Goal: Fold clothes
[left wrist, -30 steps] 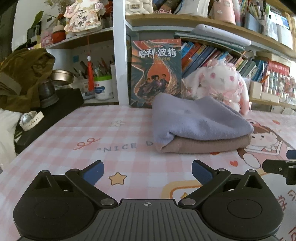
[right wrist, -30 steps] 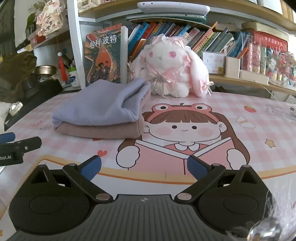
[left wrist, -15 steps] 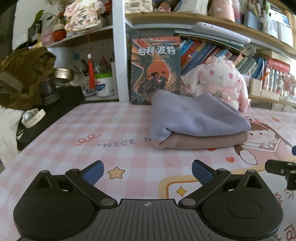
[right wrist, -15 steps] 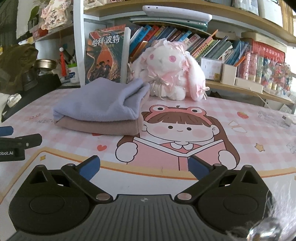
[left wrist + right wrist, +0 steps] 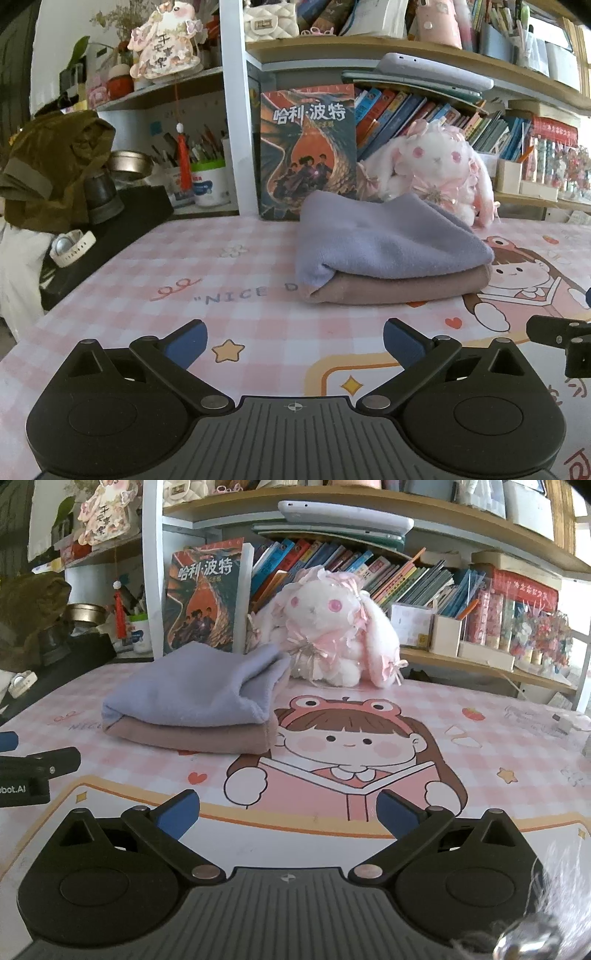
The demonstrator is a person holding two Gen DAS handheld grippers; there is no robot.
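Note:
A folded lavender cloth (image 5: 391, 240) lies on top of a folded tan cloth (image 5: 399, 290) on the pink checked table mat (image 5: 155, 295). The stack also shows in the right wrist view, lavender (image 5: 195, 698) over tan (image 5: 192, 736). My left gripper (image 5: 293, 341) is open and empty, held back from the stack near the table's front. My right gripper (image 5: 286, 812) is open and empty, to the right of the stack over the cartoon girl print. Each gripper's tip shows at the edge of the other's view.
A white plush rabbit (image 5: 328, 635) and an upright book (image 5: 308, 147) stand behind the stack. Shelves of books run along the back. An olive garment (image 5: 51, 162), a black pad with a white watch (image 5: 72, 247) and a pen cup (image 5: 208, 181) sit at the left.
Both grippers have drawn back slightly from the folded stack. The stack has not moved. Both stay open.

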